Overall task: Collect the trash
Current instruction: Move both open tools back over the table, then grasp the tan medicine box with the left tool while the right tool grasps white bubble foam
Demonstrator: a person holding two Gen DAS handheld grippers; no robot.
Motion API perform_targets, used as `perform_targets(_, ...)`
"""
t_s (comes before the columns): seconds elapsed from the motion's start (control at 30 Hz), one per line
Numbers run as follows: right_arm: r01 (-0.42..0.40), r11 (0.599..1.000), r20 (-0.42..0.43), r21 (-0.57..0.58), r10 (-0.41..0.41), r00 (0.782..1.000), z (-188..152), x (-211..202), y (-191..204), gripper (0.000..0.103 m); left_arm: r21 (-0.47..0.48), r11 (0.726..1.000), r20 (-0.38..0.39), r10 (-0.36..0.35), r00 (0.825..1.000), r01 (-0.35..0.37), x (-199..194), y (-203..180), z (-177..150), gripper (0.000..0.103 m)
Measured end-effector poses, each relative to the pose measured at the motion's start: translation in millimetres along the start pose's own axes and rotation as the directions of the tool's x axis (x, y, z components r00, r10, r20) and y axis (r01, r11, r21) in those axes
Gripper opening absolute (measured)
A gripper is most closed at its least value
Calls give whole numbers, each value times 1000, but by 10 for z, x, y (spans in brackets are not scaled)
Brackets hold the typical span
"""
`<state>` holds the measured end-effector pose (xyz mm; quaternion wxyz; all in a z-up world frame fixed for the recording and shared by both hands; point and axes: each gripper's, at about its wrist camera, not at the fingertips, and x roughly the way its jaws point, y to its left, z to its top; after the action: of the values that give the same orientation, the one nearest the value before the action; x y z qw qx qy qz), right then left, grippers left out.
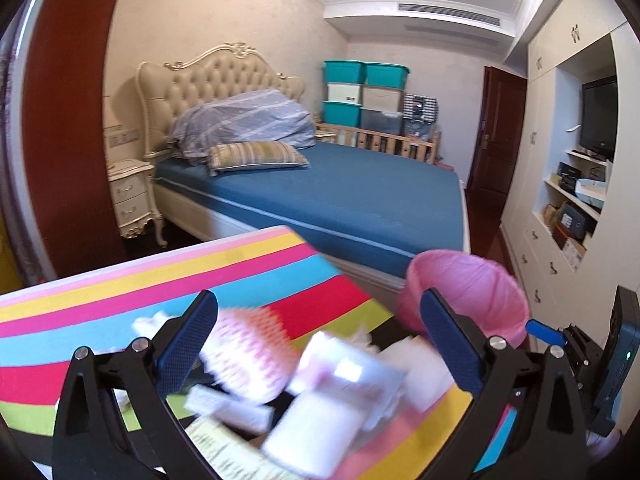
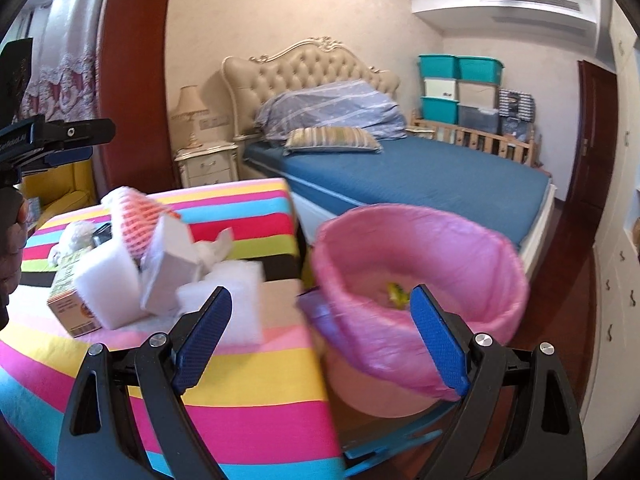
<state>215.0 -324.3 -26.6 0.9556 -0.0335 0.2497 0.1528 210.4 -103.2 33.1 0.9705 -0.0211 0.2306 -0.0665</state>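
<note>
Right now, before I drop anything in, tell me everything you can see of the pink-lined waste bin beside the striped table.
The round waste bin with the pink plastic liner stands upright on the dark wooden floor, beside the corner of the rainbow-striped table and in front of the blue bed. The thin, crinkled liner is folded over the rim and hangs loosely down the pale pink wall. The mouth is open; inside lies one small yellow scrap. Nothing visibly grips it; the right gripper is open before it.
</note>
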Motion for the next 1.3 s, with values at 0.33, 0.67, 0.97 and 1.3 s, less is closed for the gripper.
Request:
perform_targets(0.33,-39,996,-82,-81,33,996,10,141,431,85,33,997,-44,75,996,-74,-358,363,-447,98)
perform_targets(0.67,-24,991,-165,-129,2,986,94,422,678,85,39,996,-132,83,988,-79,-555,602,-916,98)
perform_targets(0.97,-33,994,-277,-108,2,961,108,657,669,85,-7,996,-189,86,978,-89,-471,647,-1085,98)
perform_targets(1.3,-64,991,-264,-119,30,964,106,628,716,85,26,994,-224,109,969,-106,-252,296,-1086,98)
